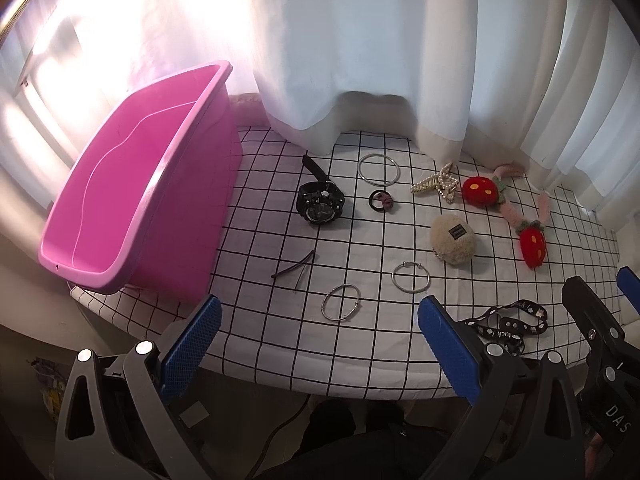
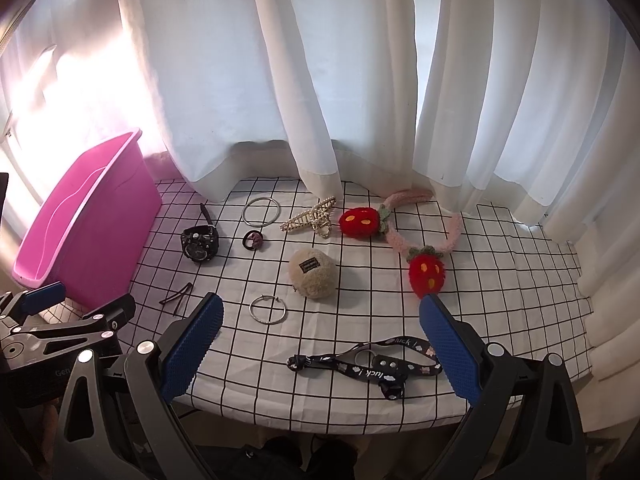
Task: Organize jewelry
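Observation:
A pink bin (image 1: 132, 200) stands empty at the table's left (image 2: 80, 224). On the checked cloth lie a black watch (image 1: 320, 202) (image 2: 199, 244), silver bangles (image 1: 378, 169) (image 1: 341, 302) (image 1: 410, 277), a small black hair tie (image 1: 381, 201), a pearl claw clip (image 1: 434, 184), a beige plush clip (image 1: 453, 240) (image 2: 313, 274), a strawberry headband (image 1: 516, 216) (image 2: 400, 232), a dark hairpin (image 1: 294, 267) and a black printed strap (image 1: 508, 322) (image 2: 368, 366). My left gripper (image 1: 320, 344) is open and empty at the front edge. My right gripper (image 2: 320, 340) is open and empty above the strap.
White curtains (image 2: 320, 80) hang along the back edge of the table. The checked cloth (image 2: 500, 280) covers the whole top. The table's front edge (image 1: 320, 380) is close under both grippers. The right gripper's body shows at the right of the left wrist view (image 1: 600, 340).

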The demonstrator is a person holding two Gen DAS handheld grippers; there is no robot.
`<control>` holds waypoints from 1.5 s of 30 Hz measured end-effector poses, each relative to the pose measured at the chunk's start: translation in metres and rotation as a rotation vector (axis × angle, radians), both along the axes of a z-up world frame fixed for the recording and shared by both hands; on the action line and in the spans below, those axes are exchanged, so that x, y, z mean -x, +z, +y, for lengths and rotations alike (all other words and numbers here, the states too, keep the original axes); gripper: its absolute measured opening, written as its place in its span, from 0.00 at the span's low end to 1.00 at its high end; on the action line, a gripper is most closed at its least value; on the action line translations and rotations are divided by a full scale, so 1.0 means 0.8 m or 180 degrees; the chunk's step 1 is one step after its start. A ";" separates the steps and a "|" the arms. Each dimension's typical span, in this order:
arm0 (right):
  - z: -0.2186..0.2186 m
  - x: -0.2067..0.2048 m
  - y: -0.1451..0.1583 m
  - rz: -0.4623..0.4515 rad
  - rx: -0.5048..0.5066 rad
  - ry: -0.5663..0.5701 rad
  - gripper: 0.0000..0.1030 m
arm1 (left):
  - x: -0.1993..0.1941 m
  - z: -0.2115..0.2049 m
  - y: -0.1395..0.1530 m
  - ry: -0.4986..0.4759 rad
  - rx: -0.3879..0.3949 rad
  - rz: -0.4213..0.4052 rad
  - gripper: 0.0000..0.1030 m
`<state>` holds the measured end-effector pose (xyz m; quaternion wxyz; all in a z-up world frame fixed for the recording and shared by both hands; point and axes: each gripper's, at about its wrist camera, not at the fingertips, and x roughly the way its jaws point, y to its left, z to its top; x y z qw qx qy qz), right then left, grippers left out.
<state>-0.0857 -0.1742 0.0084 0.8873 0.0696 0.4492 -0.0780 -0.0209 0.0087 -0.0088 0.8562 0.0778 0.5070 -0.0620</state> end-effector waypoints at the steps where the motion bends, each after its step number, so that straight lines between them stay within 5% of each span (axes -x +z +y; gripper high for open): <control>1: 0.001 0.000 0.000 -0.0001 -0.0005 0.0001 0.91 | 0.000 0.001 -0.001 0.0020 -0.0021 0.0007 0.94; 14: 0.001 0.004 -0.003 0.0000 -0.0073 -0.0015 0.91 | -0.002 0.013 -0.008 0.0046 0.0106 0.0147 0.94; 29: -0.027 0.011 -0.019 0.0026 -0.0164 -0.0159 0.91 | -0.006 0.007 -0.021 -0.0037 -0.0026 0.0220 0.94; 45: -0.065 0.038 -0.148 0.0596 -0.0382 -0.0257 0.91 | -0.023 0.033 -0.133 0.0063 -0.0117 0.0387 0.94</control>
